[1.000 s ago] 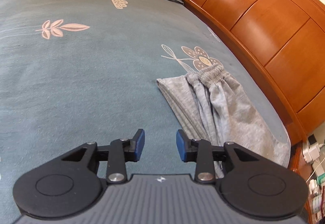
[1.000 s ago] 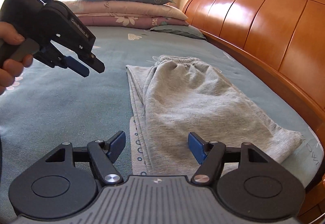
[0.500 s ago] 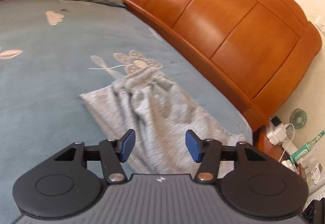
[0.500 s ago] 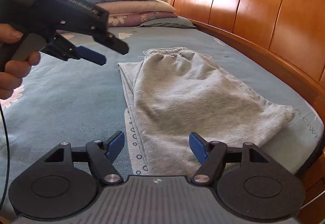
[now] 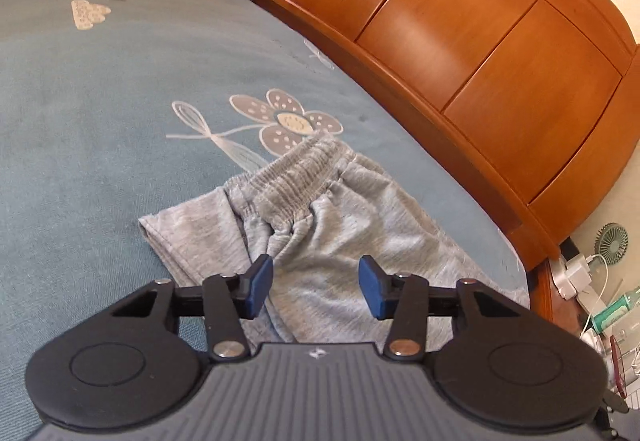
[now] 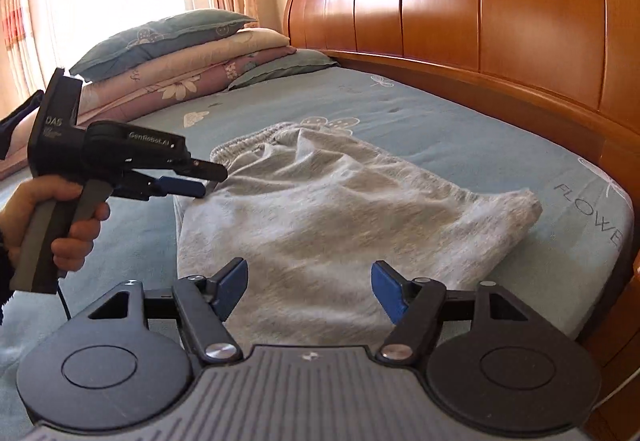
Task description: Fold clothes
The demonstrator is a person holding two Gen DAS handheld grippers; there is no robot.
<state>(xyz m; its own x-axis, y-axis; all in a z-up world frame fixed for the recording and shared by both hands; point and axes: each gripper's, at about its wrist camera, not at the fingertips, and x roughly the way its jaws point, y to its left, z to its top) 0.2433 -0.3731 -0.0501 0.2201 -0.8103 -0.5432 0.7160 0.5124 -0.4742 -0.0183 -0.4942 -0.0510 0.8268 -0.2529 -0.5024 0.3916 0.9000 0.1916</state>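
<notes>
Grey shorts (image 5: pixel 344 241) lie folded lengthwise on the blue-green bedsheet, elastic waistband (image 5: pixel 296 173) toward the pillows. My left gripper (image 5: pixel 316 287) hangs open just above the cloth below the waistband, nothing between its blue pads. In the right wrist view the same shorts (image 6: pixel 340 217) stretch from waistband (image 6: pixel 244 145) to hem (image 6: pixel 516 209). The left gripper (image 6: pixel 200 183) shows there from the side, tips at the shorts' left edge, held by a hand (image 6: pixel 60 217). My right gripper (image 6: pixel 308 291) stands open over the near end of the shorts, holding nothing.
A tall wooden headboard (image 6: pixel 500 13) runs along the right side of the bed (image 5: pixel 100 101). Stacked pillows (image 6: pixel 188 61) lie at the far end by a curtained window. Past the bed corner, a fan (image 5: pixel 610 239), chargers and bottles crowd a side table.
The left gripper swung right and came down from over the bare sheet to the shorts near the waistband, its jaws wider. The right gripper stayed open over the near end.
</notes>
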